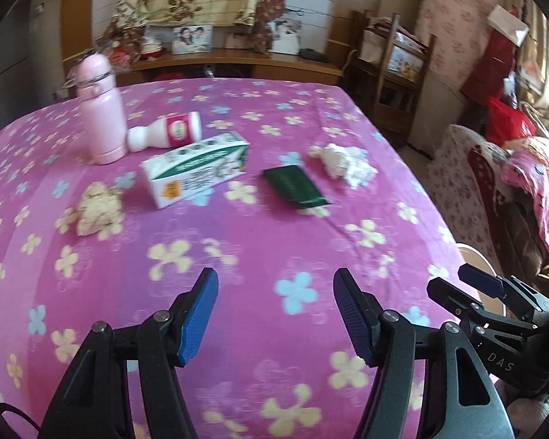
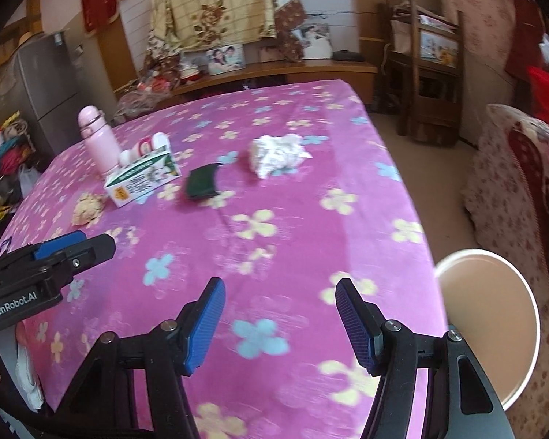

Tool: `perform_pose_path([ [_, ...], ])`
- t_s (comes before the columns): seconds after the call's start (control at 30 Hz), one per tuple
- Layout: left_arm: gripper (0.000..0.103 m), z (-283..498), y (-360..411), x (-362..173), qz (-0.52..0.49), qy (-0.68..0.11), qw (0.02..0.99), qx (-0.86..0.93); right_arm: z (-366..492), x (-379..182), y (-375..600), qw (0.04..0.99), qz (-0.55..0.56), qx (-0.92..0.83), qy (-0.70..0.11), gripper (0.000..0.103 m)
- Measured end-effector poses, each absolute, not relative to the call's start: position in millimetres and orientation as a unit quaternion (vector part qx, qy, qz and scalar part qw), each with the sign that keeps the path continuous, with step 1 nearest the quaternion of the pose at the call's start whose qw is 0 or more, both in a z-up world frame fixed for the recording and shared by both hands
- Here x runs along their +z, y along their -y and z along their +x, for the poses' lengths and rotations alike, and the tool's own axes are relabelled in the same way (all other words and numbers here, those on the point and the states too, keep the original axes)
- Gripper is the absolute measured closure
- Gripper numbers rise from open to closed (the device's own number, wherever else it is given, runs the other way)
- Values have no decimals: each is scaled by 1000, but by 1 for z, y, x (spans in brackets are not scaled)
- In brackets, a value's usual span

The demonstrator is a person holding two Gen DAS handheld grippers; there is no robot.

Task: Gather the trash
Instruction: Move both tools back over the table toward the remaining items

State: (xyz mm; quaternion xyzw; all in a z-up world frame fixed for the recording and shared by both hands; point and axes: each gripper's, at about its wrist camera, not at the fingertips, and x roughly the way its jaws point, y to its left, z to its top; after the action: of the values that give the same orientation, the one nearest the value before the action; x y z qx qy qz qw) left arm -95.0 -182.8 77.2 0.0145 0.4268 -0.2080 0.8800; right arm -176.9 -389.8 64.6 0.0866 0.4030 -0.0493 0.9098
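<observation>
Here the trash lies across the far half of a bench (image 1: 274, 256) under a pink flowered cloth: a crumpled white tissue (image 1: 344, 164), a flat dark green wrapper (image 1: 296, 186), a green-and-white carton (image 1: 197, 172) on its side, a tan paper wad (image 1: 97, 208) and a toppled small white bottle (image 1: 168, 133) touching an upright pink flask (image 1: 102, 109). The left tool (image 1: 274, 314) and right tool (image 2: 280, 323) hover over the near cloth, both partly open, gripping nothing. Only the right wrist view fully shows a round white bin (image 2: 490, 325) beside the bench edge.
</observation>
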Motion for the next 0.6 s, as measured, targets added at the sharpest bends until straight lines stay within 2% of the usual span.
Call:
perform_pose_path([
  [0.6, 37, -48, 96, 62, -18, -443, 885, -144, -101, 54, 339, 902, 66, 0, -428, 36],
])
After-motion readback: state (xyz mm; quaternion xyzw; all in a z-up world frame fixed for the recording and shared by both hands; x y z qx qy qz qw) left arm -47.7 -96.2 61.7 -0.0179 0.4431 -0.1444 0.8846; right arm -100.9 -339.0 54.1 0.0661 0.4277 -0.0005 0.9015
